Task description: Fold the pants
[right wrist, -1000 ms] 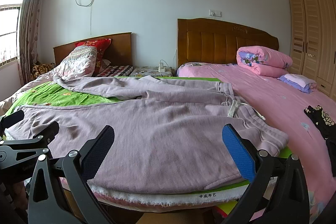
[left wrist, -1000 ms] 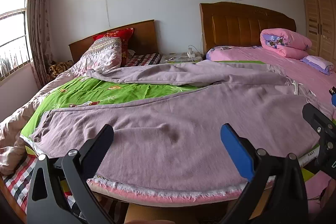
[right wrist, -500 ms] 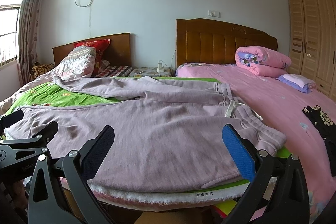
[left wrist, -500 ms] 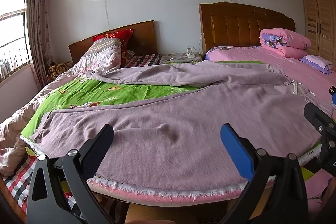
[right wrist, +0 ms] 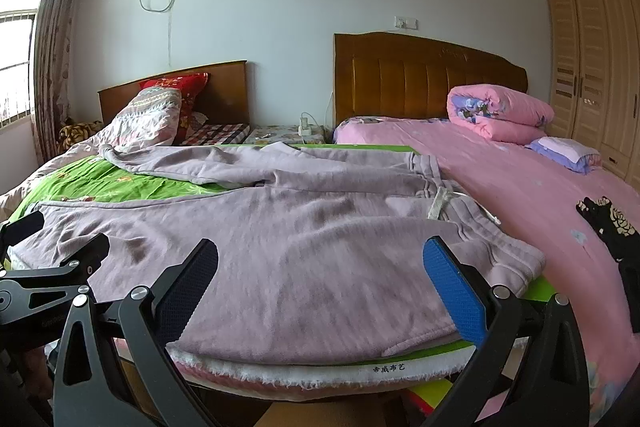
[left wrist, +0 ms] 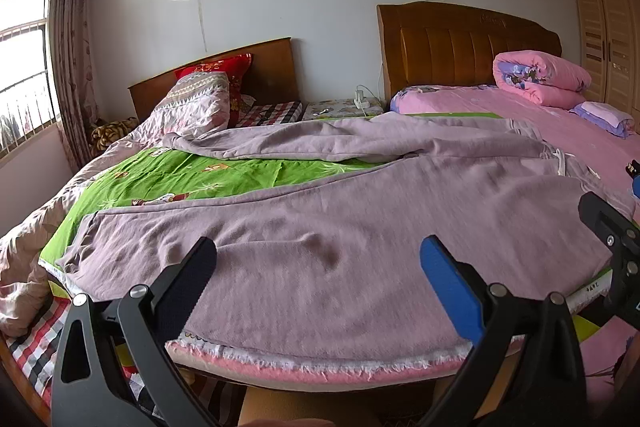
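Observation:
Mauve sweatpants (left wrist: 340, 219) lie spread across a green sheet (left wrist: 192, 179) on the bed, waistband with white drawstring (right wrist: 440, 203) to the right, legs to the left. The near leg lies flat along the front edge; the far leg (right wrist: 208, 167) is rumpled behind it. My left gripper (left wrist: 316, 275) is open and empty, hovering over the near leg at the front edge. My right gripper (right wrist: 320, 275) is open and empty over the hip area near the waistband. Each gripper shows at the edge of the other's view.
A pink bed (right wrist: 520, 195) adjoins on the right, with a rolled pink quilt (right wrist: 496, 111), a small pillow (right wrist: 568, 153) and a black floral cloth (right wrist: 608, 223). Pillows (left wrist: 200, 103) lie at the left headboard. A nightstand (right wrist: 284, 135) stands between the headboards. A wardrobe (right wrist: 596, 67) stands at right.
Both views shift slightly; the grippers have drifted a little and stay open. The pants have not moved.

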Action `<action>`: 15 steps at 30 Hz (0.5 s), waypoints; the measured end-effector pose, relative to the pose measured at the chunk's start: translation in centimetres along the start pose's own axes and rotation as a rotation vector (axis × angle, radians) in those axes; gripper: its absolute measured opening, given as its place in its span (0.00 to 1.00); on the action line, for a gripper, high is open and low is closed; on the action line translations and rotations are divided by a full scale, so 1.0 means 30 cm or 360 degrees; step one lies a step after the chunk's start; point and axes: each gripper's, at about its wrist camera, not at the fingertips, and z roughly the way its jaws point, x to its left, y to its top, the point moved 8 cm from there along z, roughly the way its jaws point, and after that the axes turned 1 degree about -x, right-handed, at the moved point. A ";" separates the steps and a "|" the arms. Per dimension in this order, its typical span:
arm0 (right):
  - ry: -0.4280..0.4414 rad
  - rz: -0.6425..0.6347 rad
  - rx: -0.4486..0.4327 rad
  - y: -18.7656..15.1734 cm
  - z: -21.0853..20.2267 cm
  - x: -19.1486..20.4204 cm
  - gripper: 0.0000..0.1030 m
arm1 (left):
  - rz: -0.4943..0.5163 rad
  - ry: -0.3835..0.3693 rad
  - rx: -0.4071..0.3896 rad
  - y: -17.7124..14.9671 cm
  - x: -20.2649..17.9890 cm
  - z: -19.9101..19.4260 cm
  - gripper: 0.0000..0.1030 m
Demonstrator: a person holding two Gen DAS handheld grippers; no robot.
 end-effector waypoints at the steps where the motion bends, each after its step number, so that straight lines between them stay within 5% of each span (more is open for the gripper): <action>1: 0.0000 0.0000 0.0002 -0.002 0.001 0.000 0.96 | 0.0000 0.0001 0.0000 0.000 0.000 0.000 0.99; 15: 0.0001 0.0003 0.0012 -0.008 0.005 -0.003 0.96 | 0.0000 0.0000 0.0007 -0.007 -0.004 -0.001 0.99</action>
